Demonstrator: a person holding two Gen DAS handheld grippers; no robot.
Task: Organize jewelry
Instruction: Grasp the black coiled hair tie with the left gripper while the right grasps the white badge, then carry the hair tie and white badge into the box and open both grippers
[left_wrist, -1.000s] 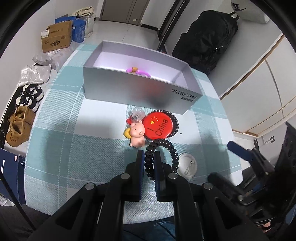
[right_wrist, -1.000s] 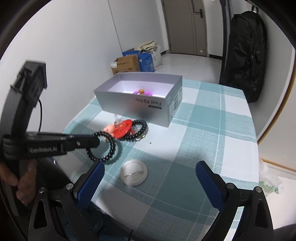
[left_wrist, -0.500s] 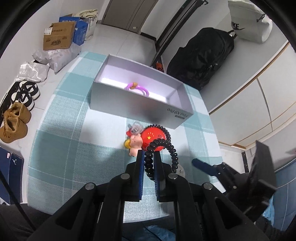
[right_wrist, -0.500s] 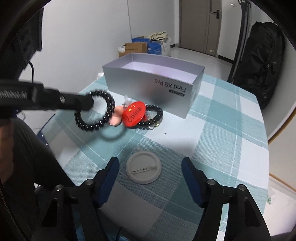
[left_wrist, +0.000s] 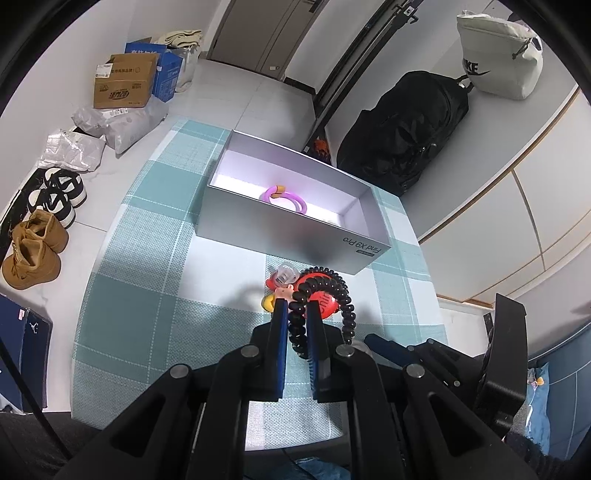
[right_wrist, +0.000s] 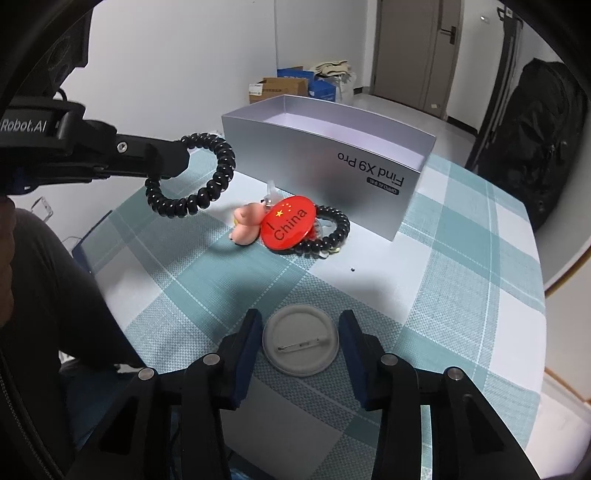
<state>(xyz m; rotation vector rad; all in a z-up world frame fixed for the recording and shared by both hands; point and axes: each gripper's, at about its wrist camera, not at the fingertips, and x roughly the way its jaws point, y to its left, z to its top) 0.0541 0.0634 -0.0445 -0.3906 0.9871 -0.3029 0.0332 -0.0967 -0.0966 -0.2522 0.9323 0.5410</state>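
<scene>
Left wrist view: left gripper (left_wrist: 295, 310) pinching a black coil bracelet (left_wrist: 325, 299), lifted clear of the checked tablecloth (left_wrist: 147, 295); grey box (left_wrist: 295, 229) beyond, holding a purple ring (left_wrist: 284, 197).

Right wrist view: right gripper (right_wrist: 301, 332) closing around a white pin badge (right_wrist: 300, 341) lying face down, pads not yet touching; red badge (right_wrist: 288, 223) leaning on a second bracelet (right_wrist: 332, 232) near the box.

We see white walls (right_wrist: 177, 66) and a pale tiled floor (left_wrist: 229, 92) around a teal-checked worktop (left_wrist: 140, 266). Cardboard boxes (left_wrist: 123, 86), shoes (left_wrist: 55, 192) and a black backpack (left_wrist: 410, 140) sit on the floor near a grey door (right_wrist: 402, 48).
</scene>
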